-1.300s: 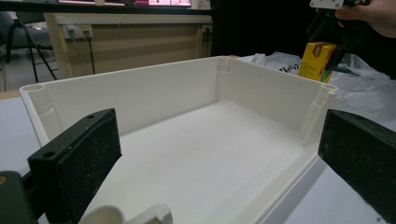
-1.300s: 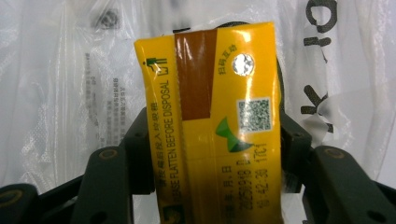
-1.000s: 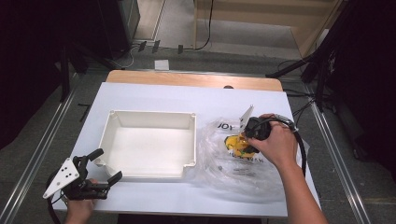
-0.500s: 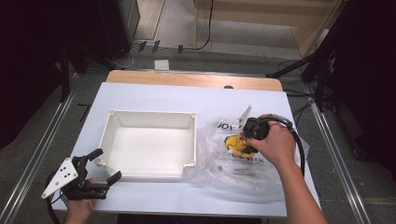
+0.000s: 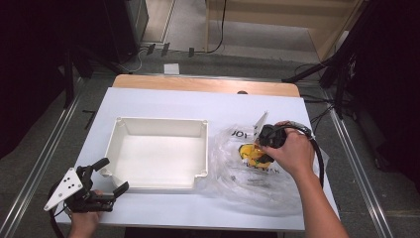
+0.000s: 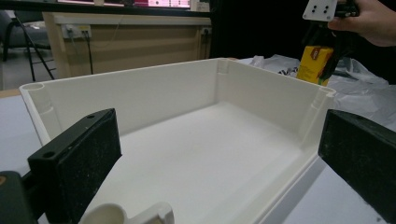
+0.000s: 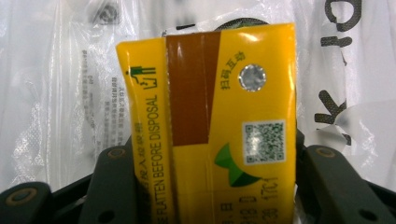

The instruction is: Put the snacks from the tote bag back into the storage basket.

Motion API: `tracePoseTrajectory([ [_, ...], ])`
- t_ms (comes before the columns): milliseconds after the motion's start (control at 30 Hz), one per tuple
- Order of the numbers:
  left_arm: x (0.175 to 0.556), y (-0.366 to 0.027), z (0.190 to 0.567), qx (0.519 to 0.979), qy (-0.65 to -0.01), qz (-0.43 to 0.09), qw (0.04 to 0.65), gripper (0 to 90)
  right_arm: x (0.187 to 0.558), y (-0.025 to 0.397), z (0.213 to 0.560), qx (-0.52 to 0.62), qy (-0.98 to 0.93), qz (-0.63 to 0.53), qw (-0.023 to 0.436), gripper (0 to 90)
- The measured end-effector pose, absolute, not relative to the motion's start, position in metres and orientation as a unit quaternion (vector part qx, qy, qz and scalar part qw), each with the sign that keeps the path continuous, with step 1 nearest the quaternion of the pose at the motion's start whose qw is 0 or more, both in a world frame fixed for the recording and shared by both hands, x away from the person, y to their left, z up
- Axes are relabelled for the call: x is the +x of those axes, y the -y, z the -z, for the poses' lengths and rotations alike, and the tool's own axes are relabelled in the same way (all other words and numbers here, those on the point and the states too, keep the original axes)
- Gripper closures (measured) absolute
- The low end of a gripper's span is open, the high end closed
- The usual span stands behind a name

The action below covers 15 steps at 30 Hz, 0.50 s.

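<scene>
A yellow drink carton (image 7: 215, 121) with a brown stripe and a foil straw hole sits between the jaws of my right gripper (image 7: 210, 186), which is shut on it. In the high view the right gripper (image 5: 258, 146) holds the carton (image 5: 250, 152) over a crumpled clear plastic bag (image 5: 242, 178) on the table's right side. From the left gripper view the carton (image 6: 315, 63) hangs beyond the far wall of the bin. My left gripper (image 5: 101, 191) is open at the table's front left corner, its jaws wide apart beside the white plastic bin (image 5: 159, 128).
The white bin's near rim (image 6: 299, 154) lies right in front of the left gripper. The white table top (image 5: 163, 101) has a wooden strip (image 5: 203, 84) at its far edge. Cables and dark stands surround the table on the floor.
The left gripper has shifted very slightly at the front left corner. The right gripper and the carton stay in about the same place over the bag.
</scene>
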<state>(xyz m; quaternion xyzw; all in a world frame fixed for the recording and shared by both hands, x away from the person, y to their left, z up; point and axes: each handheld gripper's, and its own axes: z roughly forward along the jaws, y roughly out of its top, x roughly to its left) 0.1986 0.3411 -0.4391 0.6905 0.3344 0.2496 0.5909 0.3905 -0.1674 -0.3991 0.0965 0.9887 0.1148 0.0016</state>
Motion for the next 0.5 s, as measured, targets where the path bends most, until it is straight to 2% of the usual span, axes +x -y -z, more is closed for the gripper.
tracePoseTrajectory([
  [500, 0.199, -0.341, 0.439, 0.692, -0.333, -0.25, 0.59, 0.0, 0.387, 0.171, 0.383, 0.102, -0.986, -0.132, 0.005, 51.9],
])
